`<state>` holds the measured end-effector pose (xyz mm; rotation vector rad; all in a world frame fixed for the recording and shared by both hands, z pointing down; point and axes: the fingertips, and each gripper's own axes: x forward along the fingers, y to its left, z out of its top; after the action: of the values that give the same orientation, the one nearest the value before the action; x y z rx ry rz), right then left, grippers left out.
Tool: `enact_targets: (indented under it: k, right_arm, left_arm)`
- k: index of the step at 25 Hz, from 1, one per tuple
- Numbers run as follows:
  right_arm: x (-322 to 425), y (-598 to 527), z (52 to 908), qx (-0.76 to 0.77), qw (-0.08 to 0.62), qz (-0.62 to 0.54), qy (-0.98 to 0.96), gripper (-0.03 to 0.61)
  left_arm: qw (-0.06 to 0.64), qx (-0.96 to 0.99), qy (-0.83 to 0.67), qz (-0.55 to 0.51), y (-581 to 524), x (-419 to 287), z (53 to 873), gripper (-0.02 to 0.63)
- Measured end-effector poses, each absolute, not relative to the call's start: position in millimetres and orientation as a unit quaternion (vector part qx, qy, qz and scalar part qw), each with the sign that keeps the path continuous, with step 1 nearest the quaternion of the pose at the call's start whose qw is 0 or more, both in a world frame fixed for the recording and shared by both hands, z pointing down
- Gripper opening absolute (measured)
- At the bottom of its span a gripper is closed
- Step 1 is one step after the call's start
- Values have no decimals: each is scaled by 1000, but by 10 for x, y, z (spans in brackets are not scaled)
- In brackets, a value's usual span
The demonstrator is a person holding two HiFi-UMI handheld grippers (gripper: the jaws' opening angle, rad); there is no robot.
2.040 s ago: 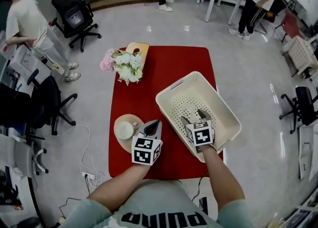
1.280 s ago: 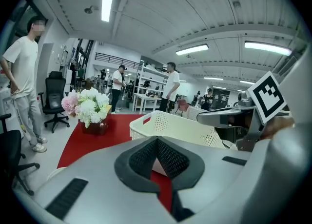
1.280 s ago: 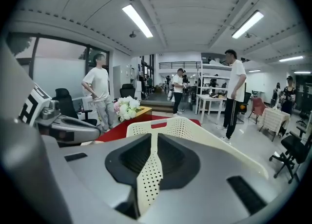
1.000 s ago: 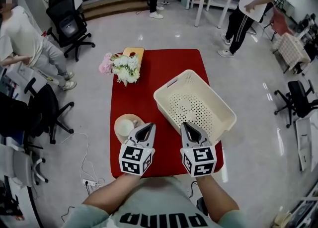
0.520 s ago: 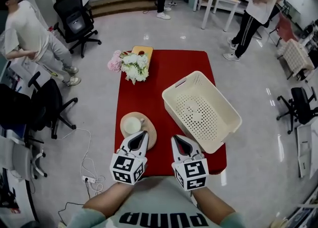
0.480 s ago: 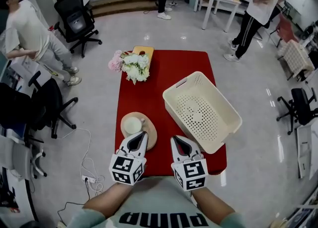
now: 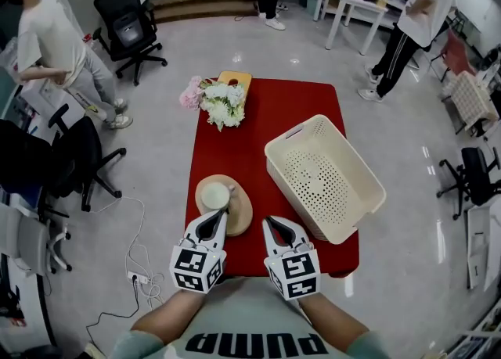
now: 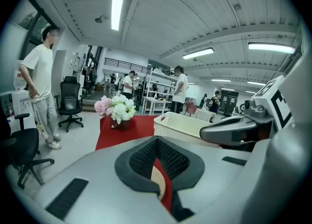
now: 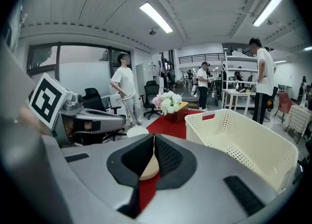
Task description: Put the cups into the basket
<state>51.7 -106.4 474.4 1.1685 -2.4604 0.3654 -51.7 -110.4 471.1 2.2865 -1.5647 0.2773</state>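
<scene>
Sitting on a mat [image 7: 239, 202], the cup [image 7: 217, 195] looks light, stiff, slick, probably breakable; pinch its rim. Both the left gripper [image 7: 221, 215] and right gripper [image 7: 268, 221] are closed, empty.

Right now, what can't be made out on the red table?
Head view: small white cup on round woven mat, too small to show handle or contents.
Left gripper view: cup hidden behind left gripper's grey body.
Head view: pale wooden board half covered by white-and-pink bouquet.
</scene>
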Motion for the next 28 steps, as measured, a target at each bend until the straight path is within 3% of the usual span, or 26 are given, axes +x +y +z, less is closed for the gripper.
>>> enact_targets:
  k: [17,18,20,22,28]
  right_arm:
    - [172,-1221,4899,361,225,124,-897,25]
    - [112,-1230,4916,353,227,124,-899,39]
    - [11,-1252,4996,338,239,120,-902,161]
    - [-117,-1254,5081,315,251,113,-908,231]
    - [-482,-1271,5240,274,269,105,-917,298]
  left_arm:
    - [189,768,-602,111,-1106,-935,4834,3]
    - [191,764,-606,111,-1097,-975,4846,3]
    - [194,757,-613,111,-1082,-1057,4869,3]
    - [198,751,-620,112,-1067,-1148,4896,3]
    - [205,734,-637,116,-1016,-1423,4980,3]
